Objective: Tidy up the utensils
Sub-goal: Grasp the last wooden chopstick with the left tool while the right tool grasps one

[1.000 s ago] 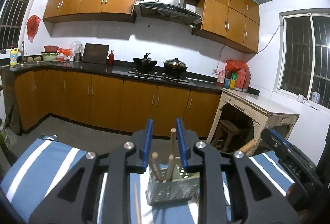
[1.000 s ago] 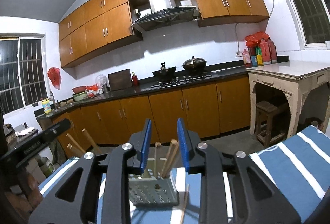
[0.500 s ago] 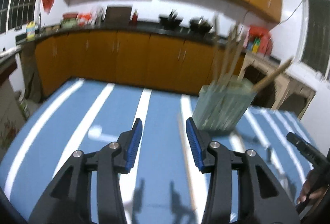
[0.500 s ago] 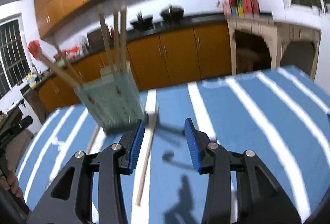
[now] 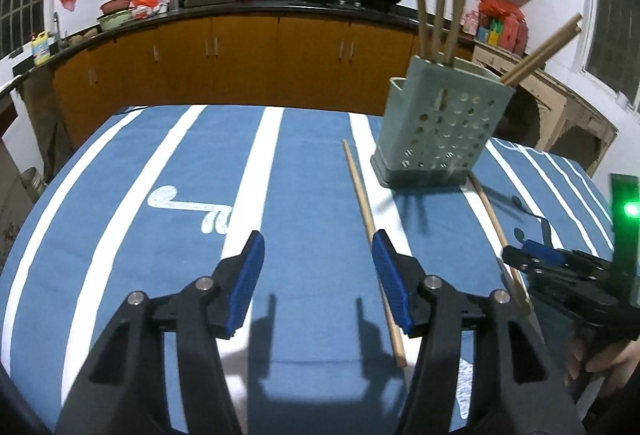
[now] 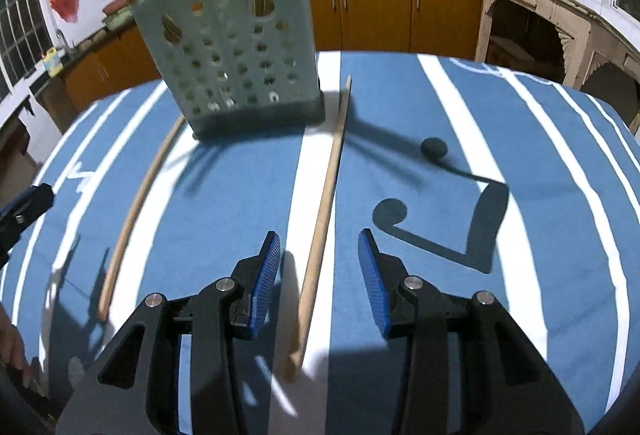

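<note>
A pale green perforated utensil holder (image 5: 436,131) (image 6: 232,67) stands on the blue striped tablecloth and holds several wooden chopsticks upright. Two loose wooden chopsticks lie on the cloth on either side of it. In the left wrist view, one chopstick (image 5: 370,231) runs just inside my left gripper's right finger; the other chopstick (image 5: 498,235) lies further right. My left gripper (image 5: 318,287) is open and empty. In the right wrist view, a chopstick (image 6: 324,211) lies between my open right gripper's (image 6: 318,281) fingers; the second chopstick (image 6: 138,207) lies to the left.
The table carries a blue cloth with white stripes (image 5: 256,171). Kitchen counters with orange cabinets (image 5: 248,55) stand beyond the table's far edge. A pale wooden side table (image 6: 532,23) stands at the right. The right gripper's body (image 5: 568,275) shows in the left wrist view.
Both grippers have tilted down from facing the kitchen to facing the table and have opened wider. The holder and the loose chopsticks now lie ahead of them.
</note>
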`<state>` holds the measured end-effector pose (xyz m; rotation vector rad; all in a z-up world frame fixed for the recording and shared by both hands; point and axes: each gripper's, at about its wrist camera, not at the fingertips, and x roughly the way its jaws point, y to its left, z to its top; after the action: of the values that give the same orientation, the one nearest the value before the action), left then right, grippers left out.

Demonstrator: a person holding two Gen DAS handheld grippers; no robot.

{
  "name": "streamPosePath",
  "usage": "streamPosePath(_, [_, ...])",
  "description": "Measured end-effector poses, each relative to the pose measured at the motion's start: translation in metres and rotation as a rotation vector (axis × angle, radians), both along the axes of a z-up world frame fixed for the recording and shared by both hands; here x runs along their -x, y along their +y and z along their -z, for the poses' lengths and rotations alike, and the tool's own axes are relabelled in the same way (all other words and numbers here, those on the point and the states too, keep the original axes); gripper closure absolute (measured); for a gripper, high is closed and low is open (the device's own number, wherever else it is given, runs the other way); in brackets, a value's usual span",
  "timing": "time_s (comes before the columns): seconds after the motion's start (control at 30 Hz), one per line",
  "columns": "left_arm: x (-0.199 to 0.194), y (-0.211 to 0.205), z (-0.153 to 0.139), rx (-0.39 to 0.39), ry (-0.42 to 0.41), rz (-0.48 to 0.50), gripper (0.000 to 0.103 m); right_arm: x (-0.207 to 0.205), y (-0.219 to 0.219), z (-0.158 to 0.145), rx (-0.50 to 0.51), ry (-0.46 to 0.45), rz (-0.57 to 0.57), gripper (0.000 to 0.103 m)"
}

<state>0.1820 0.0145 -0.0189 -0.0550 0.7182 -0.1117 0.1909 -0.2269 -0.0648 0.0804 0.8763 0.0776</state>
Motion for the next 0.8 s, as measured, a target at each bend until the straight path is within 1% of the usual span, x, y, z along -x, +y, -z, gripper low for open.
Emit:
streamPosePath(0.07, [-0.004, -0.003, 0.0, 0.007, 0.011, 0.009, 0.046, 0.002, 0.0, 0.001, 0.031, -0.017, 0.008, 0.076])
streamPosePath(0.13, [-0.007, -0.006, 0.003, 0.015, 0.025, 0.02, 0.046, 0.004, -0.003, -0.001, 0.04, -0.019, 0.012, 0.092])
streamPosePath(0.17, [-0.01, -0.009, 0.005, 0.015, 0.034, 0.027, 0.046, 0.004, -0.007, -0.001, 0.03, -0.017, 0.015, 0.094])
streamPosePath(0.27, [-0.015, -0.018, 0.009, 0.008, 0.051, 0.05, 0.046, 0.004, -0.022, -0.001, 0.021, -0.017, 0.052, 0.095])
streamPosePath(0.43, [-0.02, -0.036, 0.017, -0.026, 0.066, 0.083, 0.046, 0.006, -0.061, -0.001, -0.001, -0.017, 0.171, 0.095])
streamPosePath(0.53, [-0.025, -0.044, 0.025, -0.051, 0.084, 0.089, 0.046, 0.007, -0.075, -0.002, -0.007, -0.016, 0.197, 0.095])
streamPosePath(0.63, [-0.032, -0.052, 0.035, -0.085, 0.109, 0.082, 0.047, 0.007, -0.078, -0.001, -0.01, -0.017, 0.198, 0.095])
streamPosePath(0.7, [-0.036, -0.055, 0.043, -0.108, 0.13, 0.072, 0.054, 0.005, -0.078, 0.001, -0.008, -0.018, 0.195, 0.095])
streamPosePath(0.73, [-0.038, -0.057, 0.046, -0.117, 0.142, 0.066, 0.061, 0.006, -0.077, 0.001, -0.006, -0.019, 0.19, 0.095])
streamPosePath(0.77, [-0.039, -0.057, 0.05, -0.124, 0.153, 0.059, 0.071, 0.005, -0.077, 0.001, -0.007, -0.02, 0.186, 0.095])
streamPosePath(0.8, [-0.041, -0.057, 0.052, -0.128, 0.168, 0.053, 0.076, 0.005, -0.076, 0.001, -0.009, -0.02, 0.18, 0.095])
